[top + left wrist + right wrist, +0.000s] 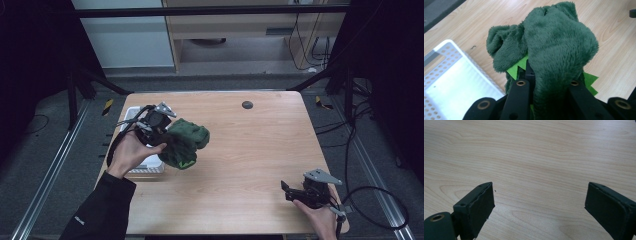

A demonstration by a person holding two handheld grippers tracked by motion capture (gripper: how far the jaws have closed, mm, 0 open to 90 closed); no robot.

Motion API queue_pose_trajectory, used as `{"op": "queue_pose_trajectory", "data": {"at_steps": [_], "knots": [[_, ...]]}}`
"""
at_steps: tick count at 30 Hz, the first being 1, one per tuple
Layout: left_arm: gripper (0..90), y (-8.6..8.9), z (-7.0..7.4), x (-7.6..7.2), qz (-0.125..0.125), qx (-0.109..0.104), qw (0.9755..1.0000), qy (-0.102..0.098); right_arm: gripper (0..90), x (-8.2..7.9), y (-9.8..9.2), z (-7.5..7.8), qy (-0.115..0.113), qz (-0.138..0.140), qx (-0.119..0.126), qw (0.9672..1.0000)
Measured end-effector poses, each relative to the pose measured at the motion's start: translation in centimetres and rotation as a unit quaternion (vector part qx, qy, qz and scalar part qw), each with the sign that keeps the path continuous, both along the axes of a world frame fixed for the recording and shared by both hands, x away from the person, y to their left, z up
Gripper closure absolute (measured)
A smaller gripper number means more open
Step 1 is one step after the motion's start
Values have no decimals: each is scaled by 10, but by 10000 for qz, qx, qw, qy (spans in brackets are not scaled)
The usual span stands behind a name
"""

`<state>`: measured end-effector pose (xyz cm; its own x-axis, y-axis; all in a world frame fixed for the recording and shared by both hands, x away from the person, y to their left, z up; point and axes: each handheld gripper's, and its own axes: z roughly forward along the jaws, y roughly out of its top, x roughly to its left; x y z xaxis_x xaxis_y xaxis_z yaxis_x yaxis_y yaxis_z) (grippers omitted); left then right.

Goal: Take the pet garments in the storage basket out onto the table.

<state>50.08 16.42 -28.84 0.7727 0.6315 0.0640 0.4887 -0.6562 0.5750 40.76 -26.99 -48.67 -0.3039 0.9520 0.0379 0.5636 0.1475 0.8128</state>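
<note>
With the left tool [162, 131] pinching the green plush toy [186, 142], carry it level over the white basket [131, 114] beside it, while the right tool [290, 191] rests spread on the tabletop [250, 150].

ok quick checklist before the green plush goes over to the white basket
1. Left claw shut on the green plush toy: ok.
2. Plush lifted off the table: cannot tell.
3. White basket beside the plush, its inside bare where it shows in the left gripper view: ok.
4. Plush over the basket: not ok, it hangs past the rim.
5. Right claw open, nothing between, parked apart: ok.
</note>
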Motion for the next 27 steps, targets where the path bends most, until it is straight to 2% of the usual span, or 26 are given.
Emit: {"op": "queue_pose_trajectory", "data": {"at_steps": [4,11,27], "knots": [[805,-10,-5,2,-76,-11,10000,48,87,0,-1,0,-15,4,5,10000],[804,-31,-16,7,-293,213,9992,158,87,0,-1,0,-23,4,-7,10000],[804,-62,-31,12,-563,225,9978,260,87,0,-1,0,-51,19,-45,10000]]}}
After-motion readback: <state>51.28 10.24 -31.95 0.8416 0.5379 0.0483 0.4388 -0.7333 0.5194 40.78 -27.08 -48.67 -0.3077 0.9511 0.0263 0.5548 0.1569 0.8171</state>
